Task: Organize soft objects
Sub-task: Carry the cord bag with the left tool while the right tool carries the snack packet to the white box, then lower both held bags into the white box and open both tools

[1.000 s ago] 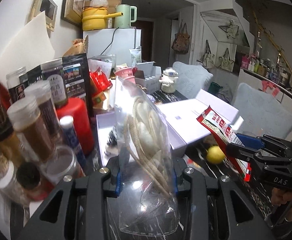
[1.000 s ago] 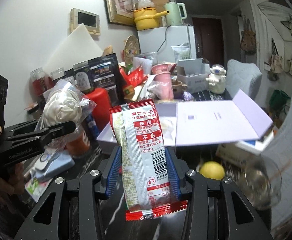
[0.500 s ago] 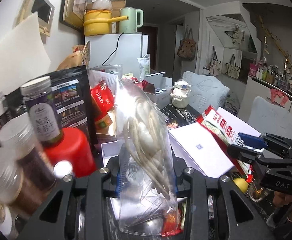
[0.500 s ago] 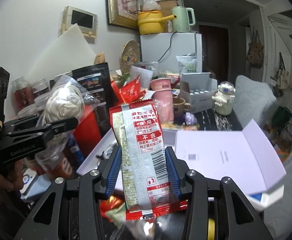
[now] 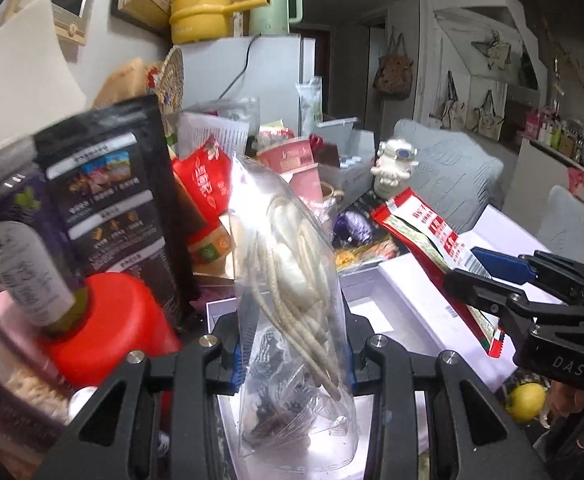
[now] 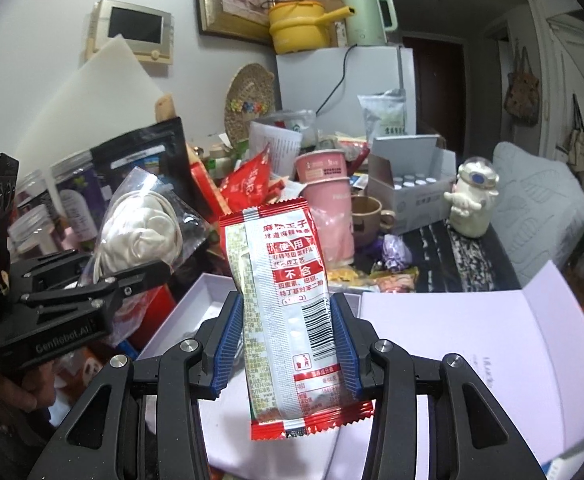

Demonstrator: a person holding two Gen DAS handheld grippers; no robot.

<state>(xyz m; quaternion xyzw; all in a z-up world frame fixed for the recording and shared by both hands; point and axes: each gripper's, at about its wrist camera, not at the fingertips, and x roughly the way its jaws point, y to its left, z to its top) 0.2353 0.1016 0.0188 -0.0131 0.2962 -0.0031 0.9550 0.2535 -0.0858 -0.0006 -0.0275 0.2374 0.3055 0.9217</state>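
Observation:
My left gripper (image 5: 292, 364) is shut on a clear plastic bag (image 5: 292, 288) that holds a coiled white cord, standing upright between the blue pads. The same bag (image 6: 144, 232) and left gripper (image 6: 148, 276) show at the left of the right wrist view. My right gripper (image 6: 288, 340) is shut on a red and silver snack packet (image 6: 288, 304), held upright. That packet (image 5: 431, 248) and the right gripper (image 5: 487, 272) appear at the right of the left wrist view. Both hang over an open white box (image 6: 196, 300) with its lid (image 6: 471, 344) folded out to the right.
Jars (image 5: 24, 240), a red canister (image 5: 108, 320) and a black pouch (image 5: 112, 200) crowd the left. Behind the box stand a pink cup (image 6: 327, 208), a brown mug (image 6: 367, 216), a grey carton of bottles (image 6: 411, 188) and a white figurine (image 6: 471, 200). A lemon (image 5: 525, 402) lies at the lower right.
Both grippers have travelled forward over the table with their loads, from short of the white box to above it. The jars slid off to the left; the grips have not changed.

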